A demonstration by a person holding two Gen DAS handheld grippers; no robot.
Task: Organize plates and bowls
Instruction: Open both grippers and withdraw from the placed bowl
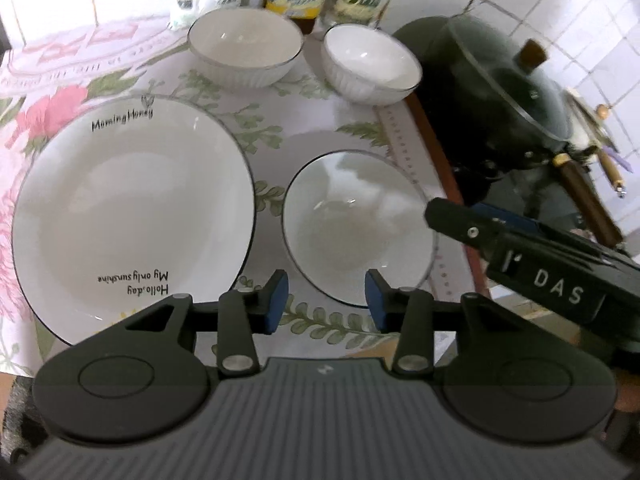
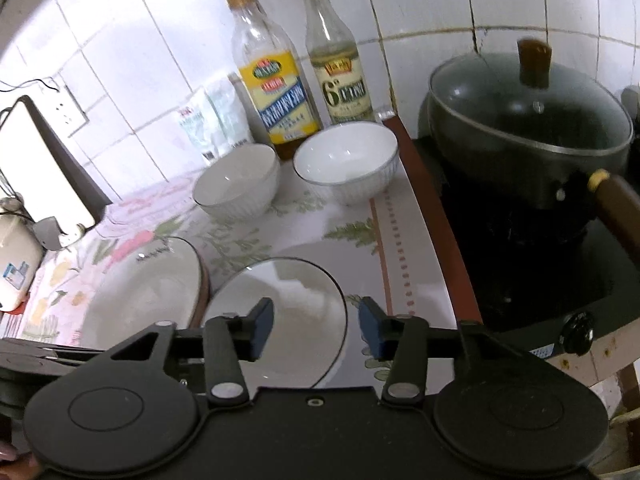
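Note:
A large white plate (image 1: 132, 216) with black lettering lies at the left on the flowered tablecloth (image 1: 332, 108). A smaller white plate (image 1: 356, 228) lies to its right. Two white ribbed bowls stand at the back, one on the left (image 1: 245, 46) and one on the right (image 1: 370, 65). My left gripper (image 1: 326, 300) is open and empty above the near edge of the small plate. My right gripper (image 2: 316, 332) is open and empty over the small plate (image 2: 292, 300). The right wrist view also shows the large plate (image 2: 144, 292) and both bowls (image 2: 236, 180) (image 2: 346, 162).
A dark lidded pot (image 2: 528, 132) with a wooden handle sits on a black stove at the right. Two bottles (image 2: 272, 80) (image 2: 336, 60) and a white packet (image 2: 212, 120) stand against the tiled wall. A white appliance (image 2: 16, 264) is at the far left. The right gripper's body (image 1: 540, 264) reaches in from the right.

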